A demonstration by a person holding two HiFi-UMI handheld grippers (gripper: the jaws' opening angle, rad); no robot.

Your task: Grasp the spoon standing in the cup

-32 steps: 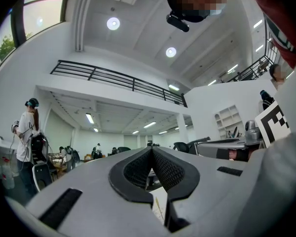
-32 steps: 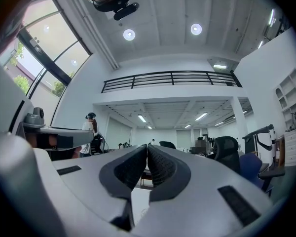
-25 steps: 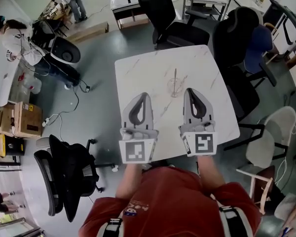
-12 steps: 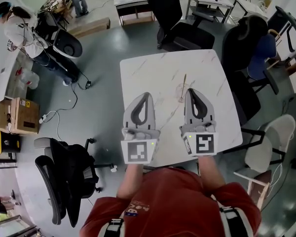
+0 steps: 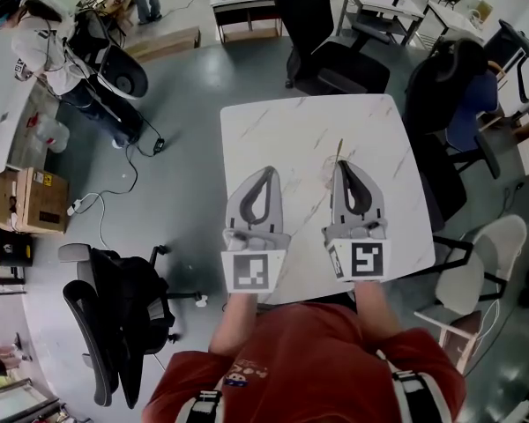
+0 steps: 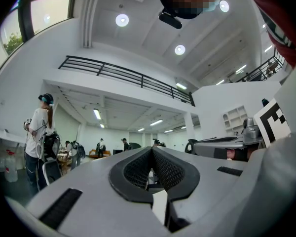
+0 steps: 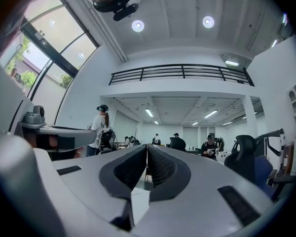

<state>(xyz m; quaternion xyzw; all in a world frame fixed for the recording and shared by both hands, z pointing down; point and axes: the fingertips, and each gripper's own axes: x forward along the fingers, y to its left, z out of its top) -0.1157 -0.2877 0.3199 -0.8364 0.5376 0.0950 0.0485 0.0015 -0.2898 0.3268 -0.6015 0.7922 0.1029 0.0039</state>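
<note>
Over white marble-look table (image 5: 264,130) | thin spoon handle (image 5: 339,151) stands just beyond grey right gripper (image 5: 346,167); grey left gripper (image 5: 266,173) farther | both jaw pairs pressed together, empty

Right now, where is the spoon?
In the head view the spoon stands on the white table, right of its middle, just past the tip of the right gripper.
</note>
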